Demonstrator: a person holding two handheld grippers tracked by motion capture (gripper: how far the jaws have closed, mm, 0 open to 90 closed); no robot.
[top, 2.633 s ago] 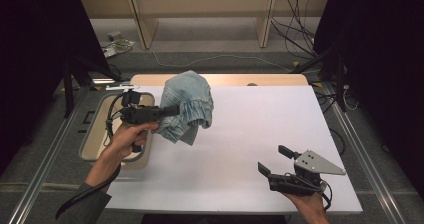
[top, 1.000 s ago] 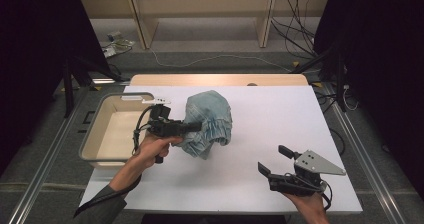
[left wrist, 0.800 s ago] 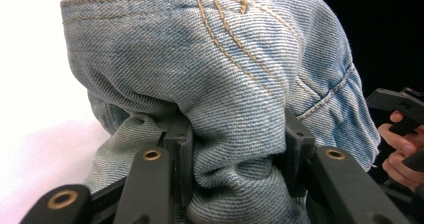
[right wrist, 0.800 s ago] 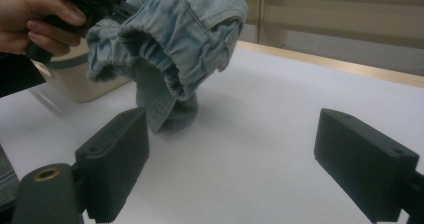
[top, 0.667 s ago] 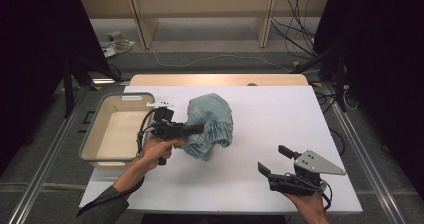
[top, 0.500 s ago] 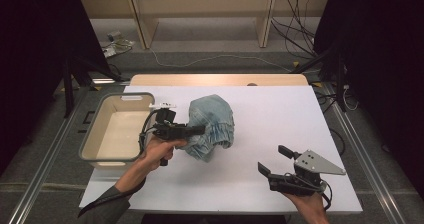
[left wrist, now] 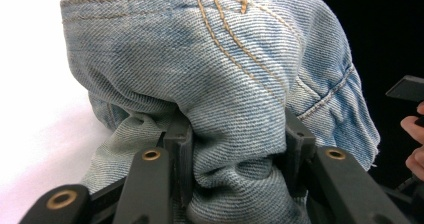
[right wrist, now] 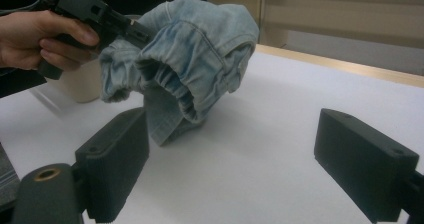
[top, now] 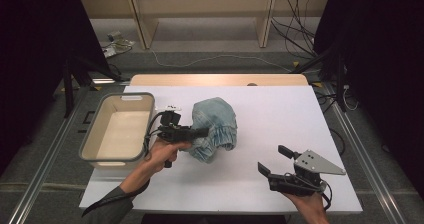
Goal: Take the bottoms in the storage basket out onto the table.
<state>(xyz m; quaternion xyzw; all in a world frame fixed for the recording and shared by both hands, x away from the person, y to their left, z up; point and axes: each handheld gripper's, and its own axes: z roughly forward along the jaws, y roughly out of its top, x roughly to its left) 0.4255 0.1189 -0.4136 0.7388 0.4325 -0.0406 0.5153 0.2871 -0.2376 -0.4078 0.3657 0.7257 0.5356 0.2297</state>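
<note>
Pinching a thick fold of a blue jeans bundle [left wrist: 220, 84] in the left gripper [left wrist: 235, 154], both black jaws pressing into the cloth from each side. Showing tan stitching across the top of the denim up close. Sitting in a rumpled heap on the white table [top: 280, 114], a little left of the middle, with the bottom edge touching the tabletop and the side by the gripper being lifted. Drooping open at one stretchy, gathered hem, seen from the right gripper view as a dark round opening facing the camera.

Wrapping around the gripper handle just left of the jeans: the left hand [top: 162, 154], with a dark sleeve [top: 107, 209] coming up from the bottom edge. Trailing a black cable back from the gripper toward the bin.

Standing just beside that hand, at the left edge of the table: a cream plastic bin [top: 97, 151] with a grey rim.

Resting low near the front right part of the table, well apart from the jeans: the right gripper [top: 274, 160], held in the right hand [top: 306, 204], a grey three-cornered plate on top. Keeping its two jaws wide apart with only bare table between them, pointing toward the jeans.

Lying behind the table on the grey floor: wooden shelf legs and loose cables.
</note>
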